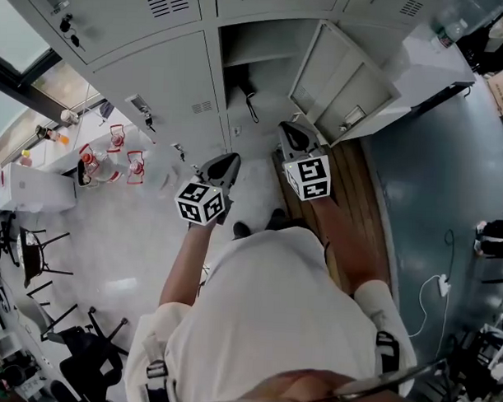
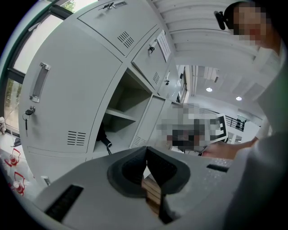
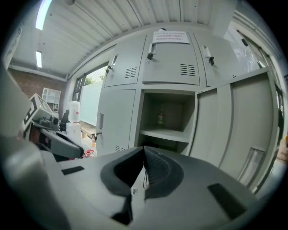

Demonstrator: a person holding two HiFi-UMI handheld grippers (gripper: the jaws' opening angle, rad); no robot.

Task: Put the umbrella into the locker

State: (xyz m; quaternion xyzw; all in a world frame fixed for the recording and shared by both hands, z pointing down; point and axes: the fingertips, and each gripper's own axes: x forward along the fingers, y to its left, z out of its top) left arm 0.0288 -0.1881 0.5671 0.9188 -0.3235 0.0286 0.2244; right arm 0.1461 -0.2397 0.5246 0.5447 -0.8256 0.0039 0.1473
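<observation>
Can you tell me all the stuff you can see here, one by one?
lockers: a whole wall, grey, straight ahead; one stands open
umbrella: one, black, under the shelf in the open locker
bottle: one, colour unclear, on that locker's shelf
red-and-white items: three, on the floor left of the lockers; can't tell what they are
chairs: at least two, black, far left
wooden strip: one, brown, floor on the right
cable: one, white, grey floor on the right
left tongs: one, grey, shut, empty
right tongs: one, grey, shut, empty
</observation>
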